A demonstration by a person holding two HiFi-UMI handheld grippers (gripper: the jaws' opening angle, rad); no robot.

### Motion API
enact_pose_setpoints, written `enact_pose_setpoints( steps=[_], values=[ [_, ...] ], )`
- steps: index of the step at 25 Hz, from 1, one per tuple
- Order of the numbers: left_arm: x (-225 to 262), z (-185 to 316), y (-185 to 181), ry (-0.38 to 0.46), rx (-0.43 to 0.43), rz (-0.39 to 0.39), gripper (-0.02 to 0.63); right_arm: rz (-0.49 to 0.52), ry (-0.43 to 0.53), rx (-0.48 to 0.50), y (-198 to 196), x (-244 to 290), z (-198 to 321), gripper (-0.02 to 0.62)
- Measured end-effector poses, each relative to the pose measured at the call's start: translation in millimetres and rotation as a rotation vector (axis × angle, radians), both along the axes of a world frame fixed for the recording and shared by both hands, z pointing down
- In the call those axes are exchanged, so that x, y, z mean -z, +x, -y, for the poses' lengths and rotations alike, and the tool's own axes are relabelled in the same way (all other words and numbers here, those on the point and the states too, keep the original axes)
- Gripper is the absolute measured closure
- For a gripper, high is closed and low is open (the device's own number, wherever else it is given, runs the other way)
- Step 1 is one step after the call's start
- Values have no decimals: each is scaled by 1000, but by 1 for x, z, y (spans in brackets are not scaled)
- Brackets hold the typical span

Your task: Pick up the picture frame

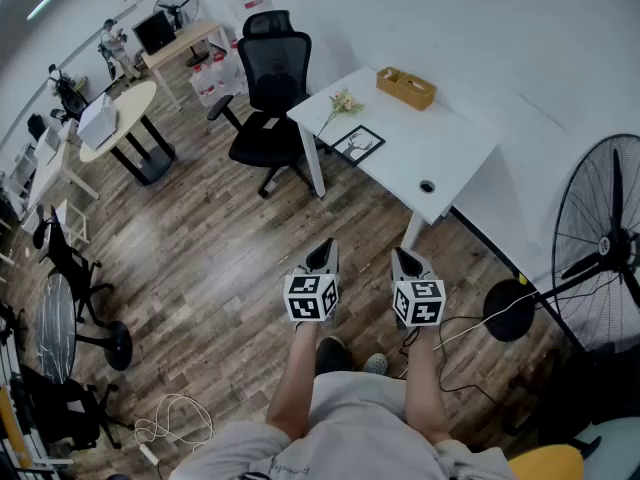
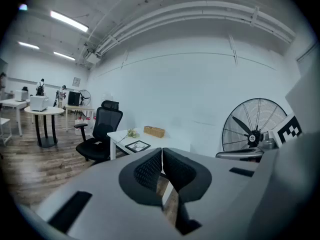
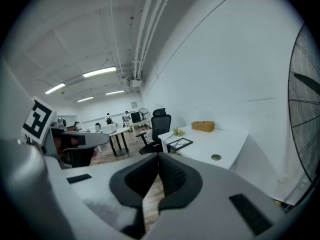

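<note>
Picture frame (image 1: 358, 143) lies flat near the desk (image 1: 440, 158) corner, just beside a flower sprig (image 1: 343, 103), with the office chair (image 1: 270, 98) close by. Left claw (image 1: 322, 256) and right claw (image 1: 405, 260) hang well short of it over the floor, both closed on nothing. This looks like the approach step. Next up, probably: step in, open a claw, catch the frame's edge.

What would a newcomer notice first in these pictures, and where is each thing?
The white desk against the wall draws the eye, with a black picture frame lying near its edge by the office chair. A big black fan stands at the right. Low in the head view, the left tongs and right tongs are shut and empty above the wooden floor.
</note>
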State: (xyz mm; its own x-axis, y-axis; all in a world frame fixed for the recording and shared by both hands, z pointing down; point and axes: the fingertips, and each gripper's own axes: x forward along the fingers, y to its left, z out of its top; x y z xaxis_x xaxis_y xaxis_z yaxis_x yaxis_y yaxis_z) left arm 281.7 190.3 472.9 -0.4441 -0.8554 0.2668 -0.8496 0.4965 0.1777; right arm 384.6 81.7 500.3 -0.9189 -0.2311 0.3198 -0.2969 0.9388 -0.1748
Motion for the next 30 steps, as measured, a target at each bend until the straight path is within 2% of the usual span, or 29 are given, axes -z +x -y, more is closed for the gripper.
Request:
enact_pose_setpoints(
  steps=[5, 8, 14, 17, 23, 27, 30],
  values=[
    [-4, -17, 19, -22, -23, -28, 580, 35, -80, -2, 13, -1, -9, 571],
    [-6, -19, 18, -14, -9, -44, 580, 31, -93, 23, 11, -5, -9, 571],
    [1, -33, 17, -40, 21, -9, 580, 78, -125, 114, -3, 7, -24, 572],
    [-2, -47, 4, -60, 52, -6, 580, 97, -161, 161, -21, 6, -36, 572],
    [-16, -55, -28, -47, 112, -50, 580, 53, -200, 254, -49, -14, -47, 572],
    [-21, -54, -51, -51, 116, -74, 580, 96, -235, 195, -67, -11, -36, 572],
    [-23, -44, -81, -34, 117, -92, 580, 66, -219, 177, -90, -18, -21, 572]
  ],
)
